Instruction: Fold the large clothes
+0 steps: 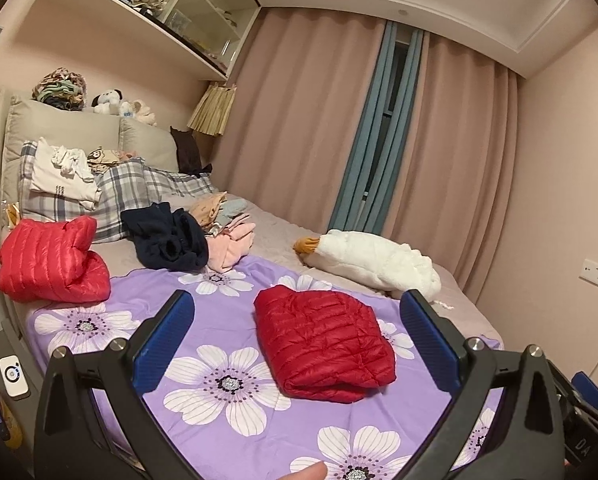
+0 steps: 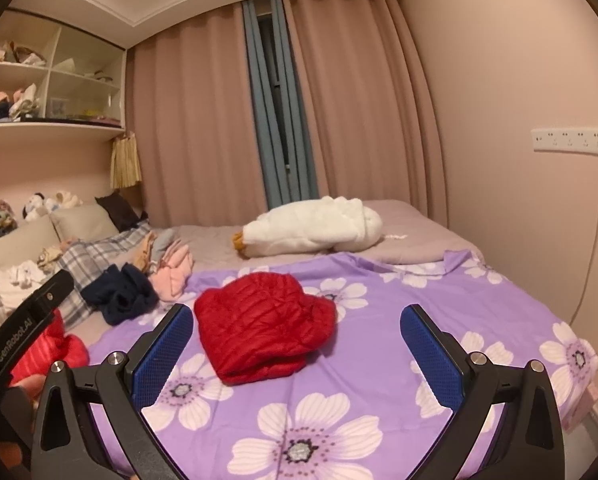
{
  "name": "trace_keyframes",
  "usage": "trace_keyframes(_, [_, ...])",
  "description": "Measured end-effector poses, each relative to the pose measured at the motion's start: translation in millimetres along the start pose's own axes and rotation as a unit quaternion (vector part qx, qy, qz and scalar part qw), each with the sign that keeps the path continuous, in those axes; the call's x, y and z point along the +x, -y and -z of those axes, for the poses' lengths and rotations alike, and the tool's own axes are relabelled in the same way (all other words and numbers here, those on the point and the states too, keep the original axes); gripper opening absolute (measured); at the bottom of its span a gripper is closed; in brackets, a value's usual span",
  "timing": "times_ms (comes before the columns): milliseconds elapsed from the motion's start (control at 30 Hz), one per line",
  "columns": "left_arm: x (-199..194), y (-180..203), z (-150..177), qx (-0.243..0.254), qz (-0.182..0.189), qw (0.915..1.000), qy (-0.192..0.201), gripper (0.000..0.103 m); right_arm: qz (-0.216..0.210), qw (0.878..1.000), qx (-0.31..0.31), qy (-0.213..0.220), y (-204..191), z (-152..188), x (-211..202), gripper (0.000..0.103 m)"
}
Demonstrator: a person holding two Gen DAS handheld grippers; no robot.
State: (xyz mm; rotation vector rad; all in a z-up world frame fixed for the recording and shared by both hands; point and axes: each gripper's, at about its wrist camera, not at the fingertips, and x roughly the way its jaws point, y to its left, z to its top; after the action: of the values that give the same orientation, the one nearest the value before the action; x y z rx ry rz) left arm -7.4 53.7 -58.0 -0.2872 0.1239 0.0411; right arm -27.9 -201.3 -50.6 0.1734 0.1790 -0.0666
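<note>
A folded red puffer jacket (image 1: 323, 340) lies on the purple flowered sheet (image 1: 227, 312); it also shows in the right wrist view (image 2: 263, 324). My left gripper (image 1: 297, 320) is open and empty, held above the sheet with the jacket between and beyond its blue pads (image 1: 167, 340). My right gripper (image 2: 297, 328) is open and empty, just short of the jacket. A second red puffer jacket (image 1: 51, 264) lies bunched at the bed's left edge. A dark navy garment (image 1: 167, 240) and pink clothes (image 1: 231, 248) lie past the sheet.
A white plush goose (image 1: 371, 260) lies on the far right of the bed. Plaid pillows (image 1: 111, 196) with small clothes sit at the headboard. Curtains and a wall close the far side. A nightstand (image 1: 11, 372) stands left of the bed.
</note>
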Motion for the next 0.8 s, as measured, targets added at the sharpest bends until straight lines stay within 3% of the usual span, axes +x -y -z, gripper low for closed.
trace_keyframes(267, [0,1,1,0.004,0.009,0.9999,-0.007,0.103,0.010,1.000,0.002,-0.001,1,1,2,0.103])
trace_keyframes(600, [9,-16,1,-0.036,0.010,0.9991,-0.021,0.103,0.013,1.000,-0.009,-0.013,-5,4,8,0.103])
trace_keyframes(800, [8,-6,5,0.004,-0.016,0.9998,-0.010,0.103,0.008,1.000,-0.024,-0.019,-11,6,11,0.103])
